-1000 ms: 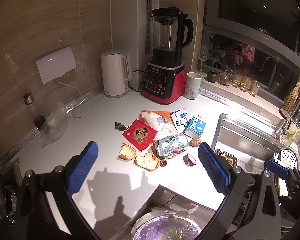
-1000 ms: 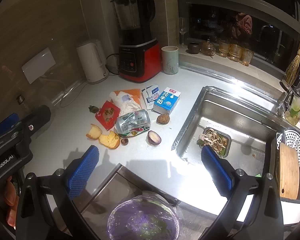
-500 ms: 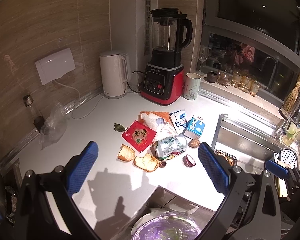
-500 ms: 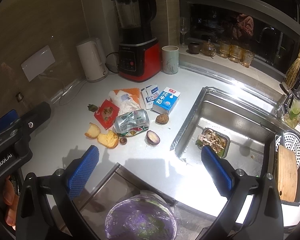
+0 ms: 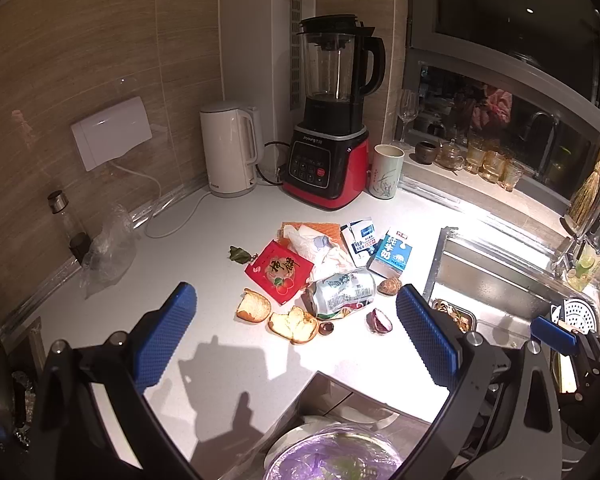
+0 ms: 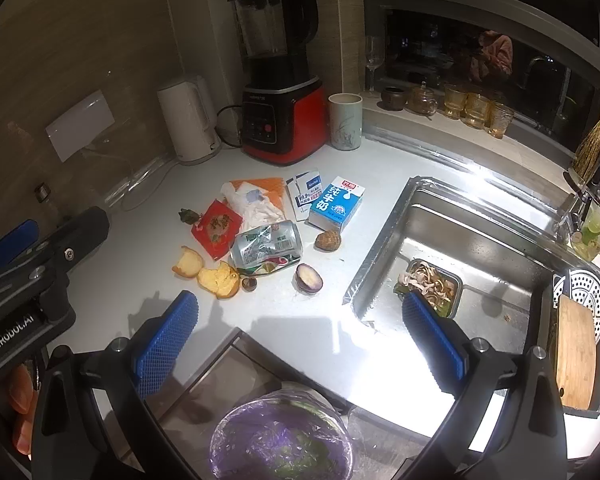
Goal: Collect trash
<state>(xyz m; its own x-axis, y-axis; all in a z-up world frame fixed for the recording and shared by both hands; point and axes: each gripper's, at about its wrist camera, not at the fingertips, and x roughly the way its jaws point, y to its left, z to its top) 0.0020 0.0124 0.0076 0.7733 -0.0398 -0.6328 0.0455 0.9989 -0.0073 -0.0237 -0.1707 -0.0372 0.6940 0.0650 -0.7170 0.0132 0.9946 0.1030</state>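
Observation:
A heap of trash lies on the white counter: a crushed can [image 5: 342,291] [image 6: 266,244], a red packet [image 5: 280,273] [image 6: 217,228], bread pieces [image 5: 294,324] [image 6: 219,280], a blue milk carton [image 5: 392,253] [image 6: 336,202], crumpled tissue [image 5: 320,246], a fruit half [image 6: 309,278]. A bin with a purple liner [image 5: 334,458] [image 6: 280,440] stands below the counter edge. My left gripper [image 5: 296,340] is open and empty above the counter, short of the heap. My right gripper [image 6: 298,344] is open and empty above the counter edge.
A red blender [image 5: 332,128], a white kettle [image 5: 230,148] and a cup [image 5: 386,172] stand at the back. A sink [image 6: 480,248] with a food-scrap tray lies on the right, a cutting board [image 6: 576,352] beside it. A plastic bag [image 5: 108,248] lies at left.
Both grippers have drifted slightly; the views shift a little. Nothing was taken hold of and the trash has not moved.

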